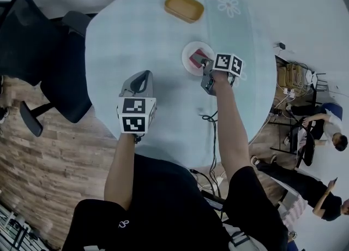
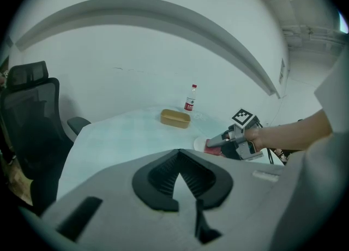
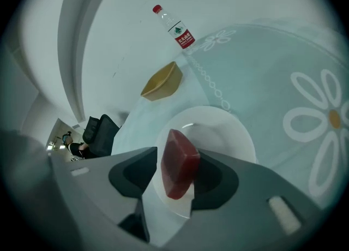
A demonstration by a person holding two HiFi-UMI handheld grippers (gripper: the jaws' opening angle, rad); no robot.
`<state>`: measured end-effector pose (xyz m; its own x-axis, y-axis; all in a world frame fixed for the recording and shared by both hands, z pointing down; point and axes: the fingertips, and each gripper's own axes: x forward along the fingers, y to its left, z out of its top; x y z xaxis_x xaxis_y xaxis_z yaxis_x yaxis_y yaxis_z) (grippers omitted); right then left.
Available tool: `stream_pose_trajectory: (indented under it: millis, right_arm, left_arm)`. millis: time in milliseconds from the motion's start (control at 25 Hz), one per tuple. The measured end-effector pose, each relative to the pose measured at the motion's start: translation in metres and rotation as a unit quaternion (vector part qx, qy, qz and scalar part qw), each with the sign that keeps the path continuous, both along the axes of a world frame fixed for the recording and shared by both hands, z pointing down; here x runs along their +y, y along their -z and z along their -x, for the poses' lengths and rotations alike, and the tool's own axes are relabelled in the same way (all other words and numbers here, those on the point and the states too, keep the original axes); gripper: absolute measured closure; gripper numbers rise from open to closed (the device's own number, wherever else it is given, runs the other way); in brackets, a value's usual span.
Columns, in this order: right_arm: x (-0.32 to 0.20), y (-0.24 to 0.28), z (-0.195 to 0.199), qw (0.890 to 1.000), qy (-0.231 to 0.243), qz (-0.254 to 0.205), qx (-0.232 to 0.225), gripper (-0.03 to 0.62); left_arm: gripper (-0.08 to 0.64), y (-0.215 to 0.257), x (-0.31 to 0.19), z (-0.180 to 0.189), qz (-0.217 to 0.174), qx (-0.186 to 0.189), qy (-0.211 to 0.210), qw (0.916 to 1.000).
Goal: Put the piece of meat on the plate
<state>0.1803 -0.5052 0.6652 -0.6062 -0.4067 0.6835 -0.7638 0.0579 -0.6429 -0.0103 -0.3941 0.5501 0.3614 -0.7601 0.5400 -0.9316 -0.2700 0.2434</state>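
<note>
Above the round white plate point(image 3: 226, 135), the right tool point(image 3: 179, 161) stands spread around the red slab of meat point(image 3: 177, 171), so the release seems to be in hand. Next it should back off without dragging the meat. The left tool point(image 2: 179, 154) hangs pressed together, empty.

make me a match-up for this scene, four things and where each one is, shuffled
Things
A. red block of meat
B. yellow oblong tray
C. clear plastic bottle with red cap
D. black office chair

Places
1. beside the round pale table, not on it
2. standing upright near the table's far edge
3. between the jaws of the right claw, over the white round plate
4. resting flat on the table beyond the plate

Pairs: A-3, B-4, C-2, D-1
</note>
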Motion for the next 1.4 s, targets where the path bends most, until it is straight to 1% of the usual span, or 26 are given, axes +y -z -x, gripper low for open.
stream_pose_trajectory:
  millis: [80, 240, 360, 400, 440, 520, 600, 640, 720, 800, 880, 1000, 1120, 1280, 1400]
  right_arm:
    - [-0.001, 0.001, -0.007, 1.000, -0.012, -0.007, 0.008, 0.365]
    - [-0.004, 0.012, -0.020, 0.998, -0.042, -0.034, 0.026, 0.273]
    - [-0.003, 0.021, -0.031, 0.996, -0.056, -0.057, 0.047, 0.222]
    - [-0.002, 0.023, -0.034, 0.995, -0.058, -0.063, 0.054, 0.219]
    - [0.000, 0.027, -0.037, 0.994, -0.060, -0.071, 0.059, 0.201]
    - [0.003, 0.040, -0.042, 0.992, -0.070, -0.093, 0.059, 0.215]
    - [0.009, 0.062, -0.048, 0.987, -0.088, -0.128, 0.051, 0.234]
    - [0.013, 0.077, -0.050, 0.983, -0.096, -0.151, 0.051, 0.257]
    - [0.023, 0.109, -0.055, 0.971, -0.110, -0.202, 0.059, 0.314]
    - [0.036, 0.144, -0.058, 0.957, -0.122, -0.256, 0.069, 0.378]
    - [0.051, 0.179, -0.060, 0.940, -0.129, -0.308, 0.076, 0.423]
    - [0.078, 0.227, -0.059, 0.913, -0.133, -0.376, 0.090, 0.518]
    - [0.105, 0.272, -0.056, 0.884, -0.137, -0.433, 0.110, 0.586]
    - [0.141, 0.322, -0.040, 0.853, -0.118, -0.494, 0.121, 0.588]
    - [0.172, 0.337, -0.039, 0.839, -0.111, -0.511, 0.152, 0.586]
  left_arm:
    - [0.566, 0.001, 0.000, -0.002, -0.001, 0.002, -0.004, 1.0000]
    - [0.566, 0.005, 0.000, -0.007, -0.006, 0.006, -0.012, 0.9999]
    - [0.566, 0.011, 0.001, -0.011, -0.011, 0.007, -0.019, 0.9997]
    - [0.566, 0.013, 0.002, -0.012, -0.013, 0.007, -0.021, 0.9997]
    - [0.566, 0.016, 0.002, -0.012, -0.017, 0.007, -0.023, 0.9996]
    - [0.566, 0.023, 0.003, -0.013, -0.023, 0.008, -0.025, 0.9994]
    - [0.566, 0.030, 0.005, -0.015, -0.030, 0.009, -0.029, 0.9991]
    - [0.566, 0.035, 0.007, -0.017, -0.035, 0.010, -0.031, 0.9989]
    - [0.566, 0.045, 0.009, -0.024, -0.047, 0.015, -0.036, 0.9982]
    - [0.566, 0.060, 0.011, -0.033, -0.065, 0.020, -0.045, 0.9967]
    - [0.566, 0.079, 0.012, -0.044, -0.089, 0.026, -0.056, 0.9941]
    - [0.566, 0.113, 0.018, -0.061, -0.124, 0.038, -0.069, 0.9891]
    - [0.566, 0.152, 0.024, -0.078, -0.167, 0.048, -0.084, 0.9812]
    - [0.566, 0.195, 0.030, -0.095, -0.219, 0.044, -0.091, 0.9705]
    - [0.566, 0.217, 0.047, -0.109, -0.252, 0.038, -0.097, 0.9621]
